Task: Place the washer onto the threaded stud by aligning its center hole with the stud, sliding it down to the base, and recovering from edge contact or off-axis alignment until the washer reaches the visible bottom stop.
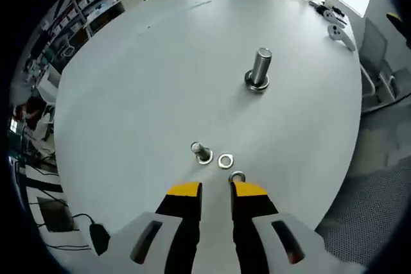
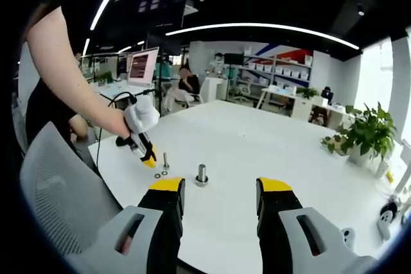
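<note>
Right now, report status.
Left gripper open, low over washers. Right gripper open, empty, held back. Small stud bare. Nothing blocking.

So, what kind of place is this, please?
Probably an open office or lab. A large white round table stands in the middle, shelves with storage boxes line the back wall, and a computer screen sits on a desk behind. A potted plant stands on the table.
</note>
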